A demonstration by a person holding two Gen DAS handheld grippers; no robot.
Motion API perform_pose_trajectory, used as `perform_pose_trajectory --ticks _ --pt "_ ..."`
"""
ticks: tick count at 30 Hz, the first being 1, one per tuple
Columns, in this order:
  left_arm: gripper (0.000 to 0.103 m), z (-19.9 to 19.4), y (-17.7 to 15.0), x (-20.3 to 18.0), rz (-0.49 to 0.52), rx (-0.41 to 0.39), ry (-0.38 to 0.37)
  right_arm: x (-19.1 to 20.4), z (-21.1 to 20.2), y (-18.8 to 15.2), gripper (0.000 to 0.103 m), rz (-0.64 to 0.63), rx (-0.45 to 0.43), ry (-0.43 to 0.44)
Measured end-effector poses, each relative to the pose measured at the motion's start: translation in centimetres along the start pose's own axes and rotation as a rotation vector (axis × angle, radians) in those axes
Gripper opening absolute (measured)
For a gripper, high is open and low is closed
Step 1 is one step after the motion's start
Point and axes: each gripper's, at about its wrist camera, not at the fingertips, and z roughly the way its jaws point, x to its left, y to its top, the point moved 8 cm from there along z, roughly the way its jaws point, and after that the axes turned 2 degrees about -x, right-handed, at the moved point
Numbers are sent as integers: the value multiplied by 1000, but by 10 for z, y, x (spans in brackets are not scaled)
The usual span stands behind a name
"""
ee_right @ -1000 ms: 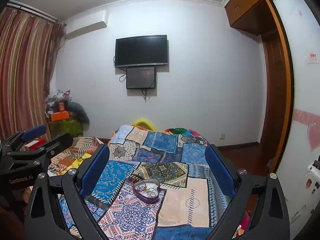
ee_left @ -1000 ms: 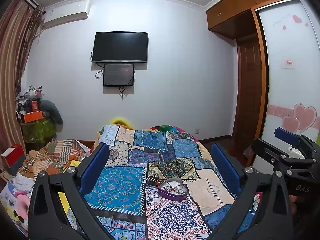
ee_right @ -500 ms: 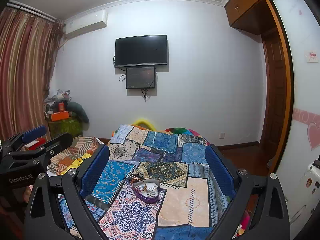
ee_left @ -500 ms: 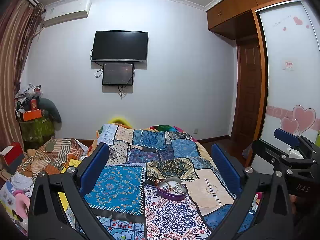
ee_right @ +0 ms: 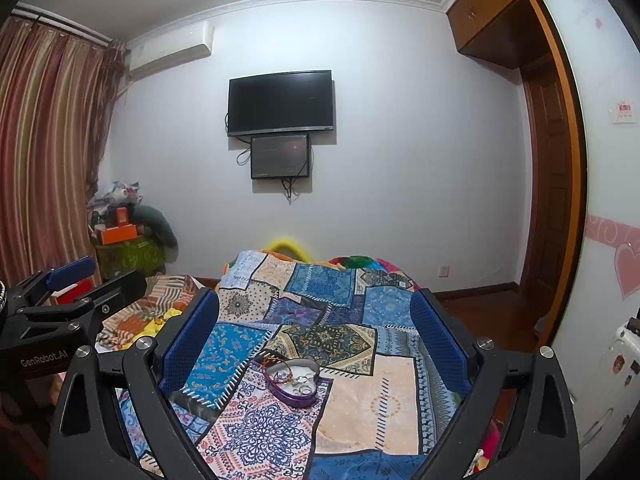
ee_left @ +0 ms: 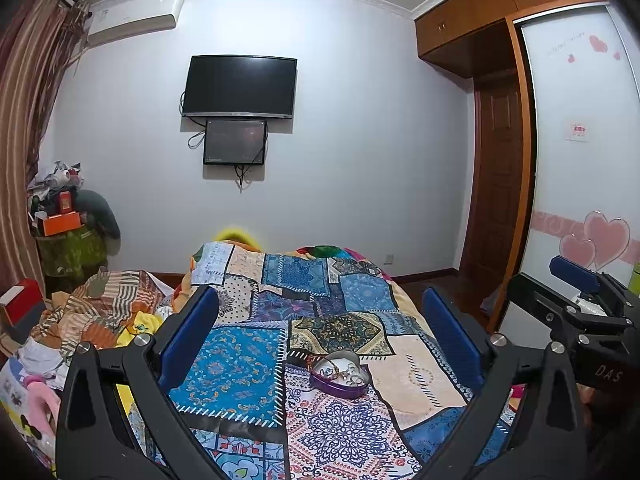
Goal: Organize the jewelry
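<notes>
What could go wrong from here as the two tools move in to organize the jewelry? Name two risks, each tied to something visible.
1. The purple heart-shaped box sits on a soft patchwork quilt; pressing its rim could tip it and spill the rings.
2. The jewelry lies small and tangled together, so the open right tool or left tool might lift several pieces at once.

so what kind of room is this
Most likely a home bedroom: a bed under a patchwork quilt, a wall-mounted TV, and a sliding-door wardrobe. A purple heart-shaped jewelry tin sits on the quilt.
</notes>
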Motion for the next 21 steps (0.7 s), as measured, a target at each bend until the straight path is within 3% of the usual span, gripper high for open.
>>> perform_pose_trajectory --ticks 21 --pt "103 14 -7 3 -11 35 -13 0 9 -7 95 21 22 -8"
